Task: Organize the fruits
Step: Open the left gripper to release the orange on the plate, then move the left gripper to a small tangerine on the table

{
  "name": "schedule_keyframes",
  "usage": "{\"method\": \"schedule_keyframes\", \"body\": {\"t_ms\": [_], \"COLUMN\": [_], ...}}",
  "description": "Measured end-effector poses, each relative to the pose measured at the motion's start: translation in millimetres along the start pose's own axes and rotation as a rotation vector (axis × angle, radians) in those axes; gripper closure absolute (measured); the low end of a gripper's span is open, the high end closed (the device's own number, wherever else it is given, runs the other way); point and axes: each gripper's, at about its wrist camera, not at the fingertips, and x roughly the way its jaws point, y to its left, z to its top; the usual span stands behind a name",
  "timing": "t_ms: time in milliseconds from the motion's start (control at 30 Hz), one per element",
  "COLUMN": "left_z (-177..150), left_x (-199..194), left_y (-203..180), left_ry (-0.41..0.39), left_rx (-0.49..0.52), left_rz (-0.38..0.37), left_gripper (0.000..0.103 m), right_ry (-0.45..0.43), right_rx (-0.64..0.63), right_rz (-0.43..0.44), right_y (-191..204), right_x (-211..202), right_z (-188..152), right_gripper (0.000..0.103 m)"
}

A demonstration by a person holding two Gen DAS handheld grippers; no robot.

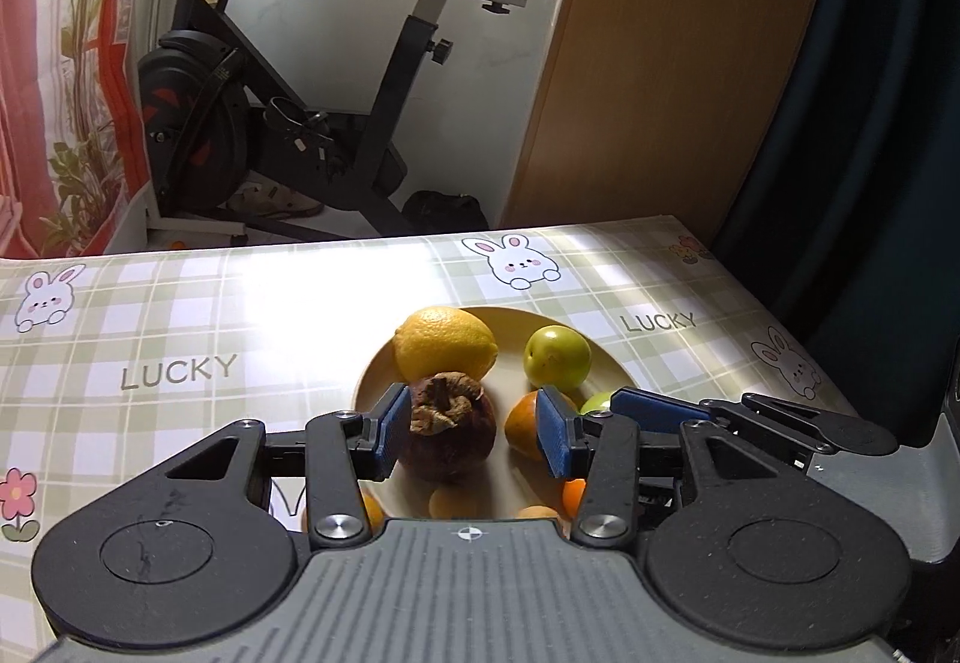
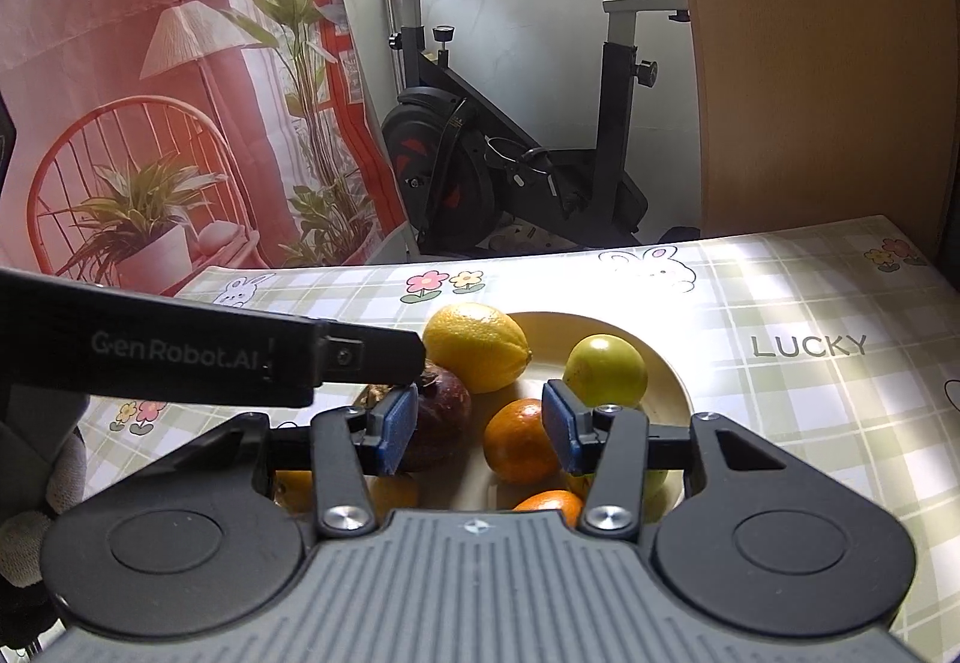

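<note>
The table [image 1: 180, 303] is covered with a green and white checked cloth [image 2: 810, 411] that has printed rabbits, small flowers and the word LUCKY. A round cream plate [image 1: 600, 357] stands directly on the cloth, near the middle. One small orange fruit [image 2: 294, 489] is seen beside the plate's left rim; if it touches the cloth is not clear.
</note>
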Motion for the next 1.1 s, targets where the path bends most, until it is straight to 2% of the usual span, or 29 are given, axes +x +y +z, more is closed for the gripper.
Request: {"method": "schedule_keyframes", "body": {"t_ms": [200,300,567,1100], "left_z": [-12,-16,-23,-40], "left_x": [-32,-40,-49,-57], "left_y": [14,20,45,80], "left_ry": [-0.062,-0.077,-0.073,-0.068], "left_rx": [-0.019,-0.016,-0.084,-0.156], "left_rz": [0.063,0.092,0.113,0.149], "left_gripper": [0.054,0.049,0.049,0.049], "right_ry": [-0.009,-0.012,-0.006,0.037], "right_rx": [-0.025,-0.030,-0.042,-0.090], "right_rz": [0.012,0.016,0.021,0.043], "right_y": [15,19,29,49], "right_x": [-8,-10,-11,-4], "right_z": [-4,-5,-9,-18], "right_gripper": [0.054,0.054,0.054,0.054]}}
